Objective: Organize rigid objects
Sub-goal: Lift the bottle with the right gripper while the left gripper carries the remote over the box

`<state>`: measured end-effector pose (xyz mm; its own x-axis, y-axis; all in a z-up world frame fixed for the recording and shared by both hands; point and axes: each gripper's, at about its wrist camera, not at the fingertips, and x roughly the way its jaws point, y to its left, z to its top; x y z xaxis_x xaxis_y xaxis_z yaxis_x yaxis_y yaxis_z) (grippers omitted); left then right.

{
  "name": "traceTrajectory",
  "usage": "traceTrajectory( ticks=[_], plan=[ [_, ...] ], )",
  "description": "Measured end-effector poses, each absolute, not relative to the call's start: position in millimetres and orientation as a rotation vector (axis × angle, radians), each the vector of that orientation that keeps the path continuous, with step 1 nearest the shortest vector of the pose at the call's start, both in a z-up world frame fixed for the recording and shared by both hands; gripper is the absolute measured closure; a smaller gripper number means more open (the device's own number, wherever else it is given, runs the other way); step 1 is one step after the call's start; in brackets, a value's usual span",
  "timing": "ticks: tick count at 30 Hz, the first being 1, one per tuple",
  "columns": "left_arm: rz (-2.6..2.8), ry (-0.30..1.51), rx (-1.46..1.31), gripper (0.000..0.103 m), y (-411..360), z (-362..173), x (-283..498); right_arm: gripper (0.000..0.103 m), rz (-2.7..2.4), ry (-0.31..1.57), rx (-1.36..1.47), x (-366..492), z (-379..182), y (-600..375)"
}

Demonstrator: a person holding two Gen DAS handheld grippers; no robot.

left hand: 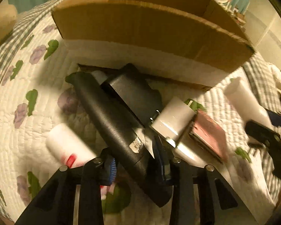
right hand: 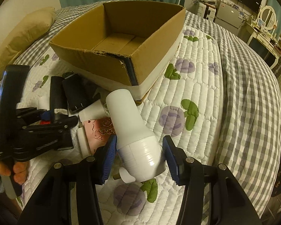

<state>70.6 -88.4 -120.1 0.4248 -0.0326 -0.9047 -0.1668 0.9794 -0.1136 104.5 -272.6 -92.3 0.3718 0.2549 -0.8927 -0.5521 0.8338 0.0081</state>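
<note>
**user1:** Between the right gripper's (right hand: 138,156) blue pads sat the white bottle (right hand: 134,131), neck pointing away toward the cardboard box (right hand: 95,63). Smooth hard plastic, wide ribbed base toward the camera, looked clamped from both sides and lifted off the quilt (right hand: 196,93). Box floor looked bare where it showed, so I'd say sorting had barely begun.

**user2:** Agreed. What about the other one?

**user1:** Left gripper (left hand: 138,168) was closed around a long black tube (left hand: 110,120), matte with a scuffed patch near the pads. Just beyond its tips lay a black block (left hand: 134,91), a white tube (left hand: 173,120) and a pink case (left hand: 209,135); off to its left, another white bottle with a red mark (left hand: 65,146). All still outside the box, so plenty left.
</note>
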Motion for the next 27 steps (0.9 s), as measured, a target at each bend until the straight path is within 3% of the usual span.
traceTrajectory(
  ticks=[9,27],
  plan=[
    [-0.008,0.983,-0.050,0.083,-96.1,-47.7,13.6,0.053,0.501,1.011,-0.290,97.5,-53.2,-265.8],
    [-0.036,0.730,0.066,0.083,-59.2,62.1,105.6,0.053,0.438,0.729,-0.249,125.0,92.6,-204.1]
  ],
)
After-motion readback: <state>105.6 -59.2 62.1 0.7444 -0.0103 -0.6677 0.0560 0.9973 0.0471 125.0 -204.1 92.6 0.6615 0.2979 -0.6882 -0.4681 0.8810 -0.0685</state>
